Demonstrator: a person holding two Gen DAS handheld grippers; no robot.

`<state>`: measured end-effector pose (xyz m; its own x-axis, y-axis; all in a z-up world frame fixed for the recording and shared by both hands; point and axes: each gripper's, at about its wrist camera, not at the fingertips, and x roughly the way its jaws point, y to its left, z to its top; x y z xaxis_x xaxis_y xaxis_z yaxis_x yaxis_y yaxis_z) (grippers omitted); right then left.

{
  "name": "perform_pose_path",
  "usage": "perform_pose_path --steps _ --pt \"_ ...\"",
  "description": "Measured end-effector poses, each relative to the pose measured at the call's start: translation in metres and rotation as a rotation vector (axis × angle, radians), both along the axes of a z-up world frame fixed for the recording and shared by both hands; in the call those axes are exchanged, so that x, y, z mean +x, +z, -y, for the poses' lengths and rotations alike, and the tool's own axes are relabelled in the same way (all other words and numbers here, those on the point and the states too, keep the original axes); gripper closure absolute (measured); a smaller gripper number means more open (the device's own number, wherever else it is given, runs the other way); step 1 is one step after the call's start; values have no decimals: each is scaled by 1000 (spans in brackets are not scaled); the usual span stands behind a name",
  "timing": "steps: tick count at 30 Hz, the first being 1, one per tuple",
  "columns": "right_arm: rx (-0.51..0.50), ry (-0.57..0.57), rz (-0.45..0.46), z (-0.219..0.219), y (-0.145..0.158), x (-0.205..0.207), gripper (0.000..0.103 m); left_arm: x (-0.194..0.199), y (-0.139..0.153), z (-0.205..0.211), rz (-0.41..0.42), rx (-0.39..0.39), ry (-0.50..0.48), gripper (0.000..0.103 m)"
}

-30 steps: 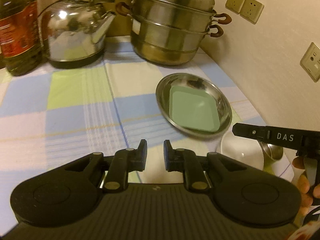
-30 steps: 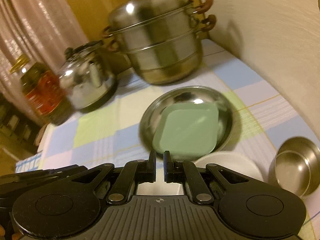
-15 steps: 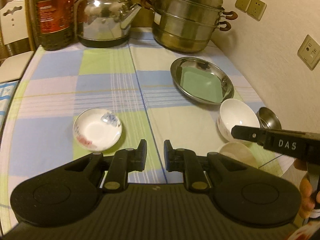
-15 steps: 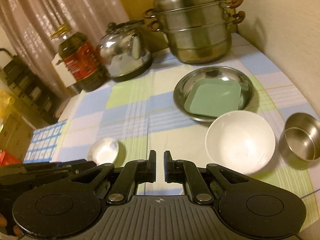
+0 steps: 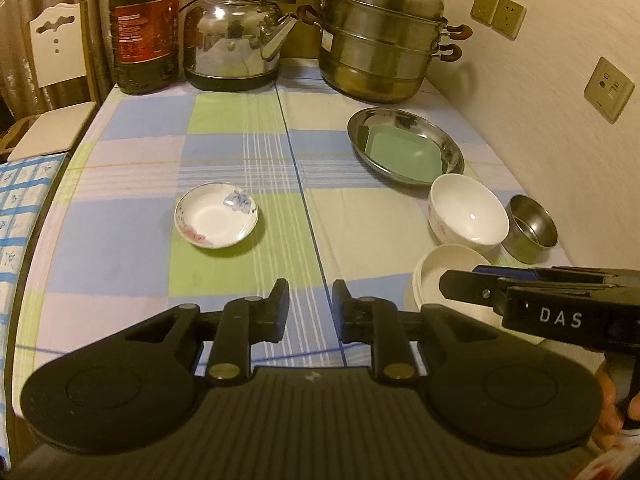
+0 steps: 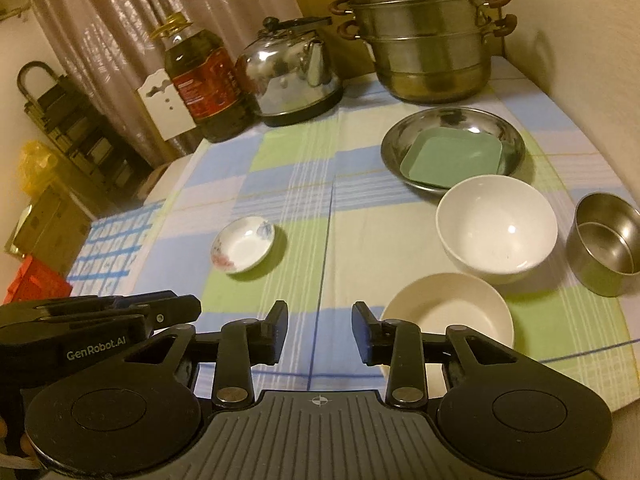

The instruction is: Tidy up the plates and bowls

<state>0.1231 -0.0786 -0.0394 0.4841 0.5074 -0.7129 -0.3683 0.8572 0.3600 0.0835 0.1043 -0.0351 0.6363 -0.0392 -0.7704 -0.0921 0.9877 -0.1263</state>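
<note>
Left wrist view: left gripper (image 5: 310,304), fingers opening, nothing between; small flower-painted white saucer (image 5: 216,221) alone mid-table (image 5: 120,248).

Right wrist view: right gripper (image 6: 319,330), fingers opening, empty; cream shallow bowl (image 6: 448,316) just beside right finger.

"DAS" on right hand-held gripper (image 5: 460,288) | "GenRobot.AI" on left hand-held gripper (image 6: 192,310)

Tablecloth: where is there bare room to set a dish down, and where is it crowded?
Free: the wide stretch between the small flowered saucer and the kettle and oil bottle, and the strip between saucer and white bowl. Crowded: the wall side, where steel plate, white bowl, steel cup and cream bowl sit close.
</note>
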Motion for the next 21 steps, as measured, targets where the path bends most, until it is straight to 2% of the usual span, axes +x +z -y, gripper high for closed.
perform_pose_path --steps 4,6,9,21 --pt "-25 32 -7 -1 -2 -12 60 -13 1 3 1 3 15 82" --pt "-30 45 -8 -1 -3 -18 50 -20 1 5 3 4 22 81" --pt "-34 54 -1 0 -2 -27 42 -30 2 8 8 6 31 78" --pt "-44 72 14 3 3 -60 35 -63 7 17 21 21 62 75"
